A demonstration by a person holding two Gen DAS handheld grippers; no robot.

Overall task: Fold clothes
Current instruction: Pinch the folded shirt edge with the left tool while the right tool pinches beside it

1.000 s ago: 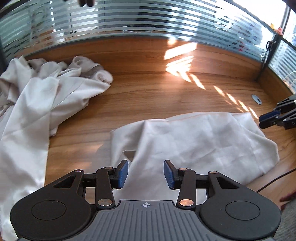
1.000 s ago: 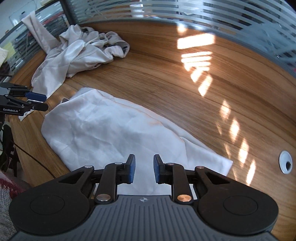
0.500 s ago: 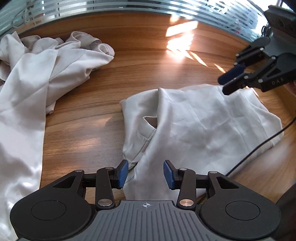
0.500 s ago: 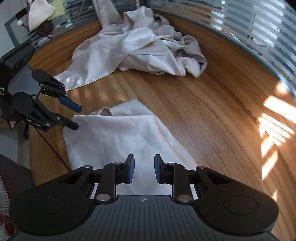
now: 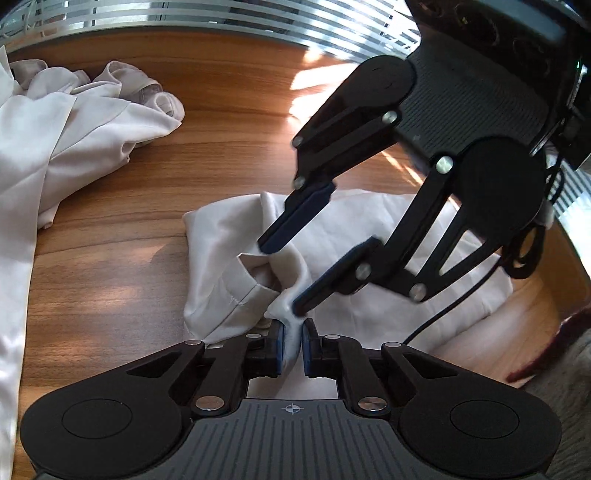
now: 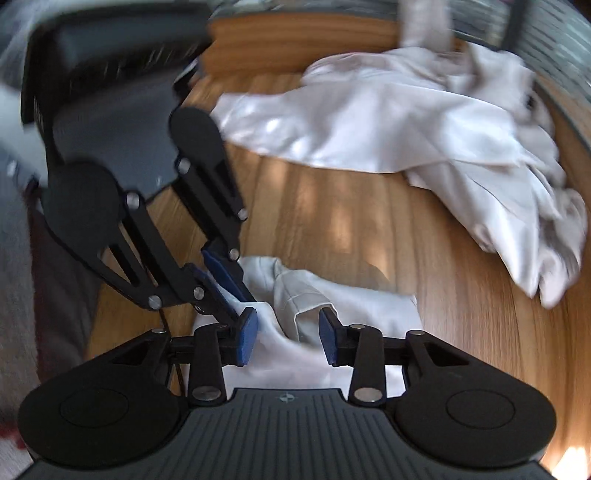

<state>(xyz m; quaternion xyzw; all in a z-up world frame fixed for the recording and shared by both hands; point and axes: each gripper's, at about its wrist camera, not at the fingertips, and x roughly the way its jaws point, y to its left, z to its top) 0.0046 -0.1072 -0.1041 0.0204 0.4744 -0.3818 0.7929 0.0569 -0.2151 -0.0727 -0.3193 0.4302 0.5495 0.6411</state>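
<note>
A cream garment [image 5: 373, 254] lies flat on the wooden table [image 5: 103, 258], with a raised fold near its left corner. My left gripper [image 5: 293, 345] is closing, and its blue pads pinch that fold at the near edge. My right gripper [image 5: 280, 278] comes down from the upper right just beyond it. Its jaws are opening and straddle the same fold without pressing on it. In the blurred right wrist view, the right gripper [image 6: 288, 338] stands open over the garment [image 6: 354, 306]. The left gripper [image 6: 242, 306] grips the cloth right beside its left pad.
A crumpled pile of pale clothes [image 5: 66, 125] covers the table's far left, shown at upper right in the right wrist view as the pile [image 6: 424, 122]. A black cable [image 5: 447, 310] crosses the garment's right part. A striped glass partition [image 5: 221, 18] borders the table's far side.
The left gripper dipped toward the garment's corner and closed on its fold. The right gripper swept from the garment's right end over to the left gripper, rolled over and widened its jaws.
</note>
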